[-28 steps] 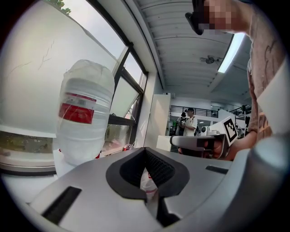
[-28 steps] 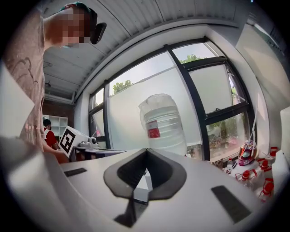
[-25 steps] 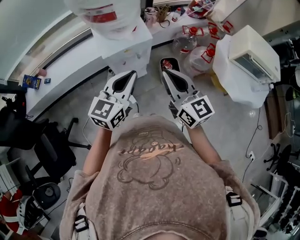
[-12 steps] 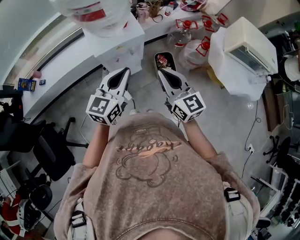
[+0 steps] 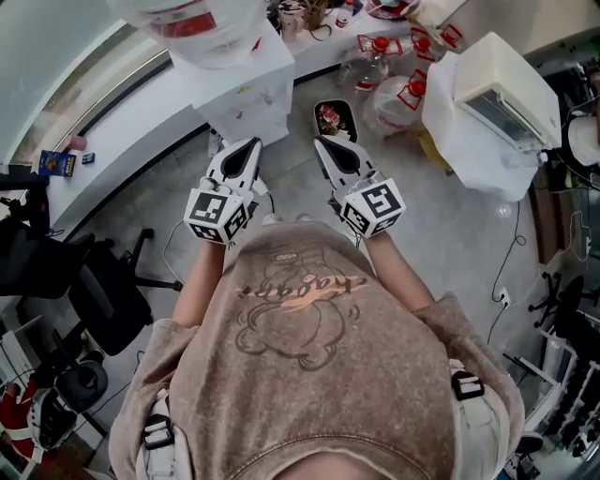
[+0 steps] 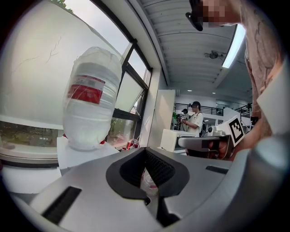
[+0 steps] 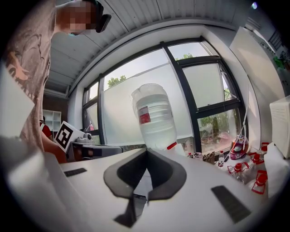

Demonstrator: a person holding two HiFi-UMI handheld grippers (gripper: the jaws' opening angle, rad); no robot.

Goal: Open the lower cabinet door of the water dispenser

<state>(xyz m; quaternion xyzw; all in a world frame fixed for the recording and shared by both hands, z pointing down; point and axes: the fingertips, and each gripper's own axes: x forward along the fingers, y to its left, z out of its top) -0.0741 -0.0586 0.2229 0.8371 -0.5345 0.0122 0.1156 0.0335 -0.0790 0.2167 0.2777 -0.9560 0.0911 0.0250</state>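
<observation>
Holds left gripper (image 5: 254,144) and right gripper (image 5: 320,142) side by side, lower than a second ago, both sets of jaws clenched on nothing. Faces the water dispenser (image 5: 251,89) just ahead, bottle (image 5: 202,28) on top. Leaves its lower cabinet door untouched, not made out from above; likely stooping toward it.

Water bottle (image 6: 90,99): we see translucent plastic under crinkled film.
Dispenser (image 5: 246,84): smooth white plastic.
Left gripper (image 5: 251,148), right gripper (image 5: 323,145): matt grey plastic; ribbed black pads (image 6: 158,167).
Shirt (image 5: 309,375): we see soft brown cloth.
Floor (image 5: 450,244): smooth, grey, faintly glossy.
</observation>
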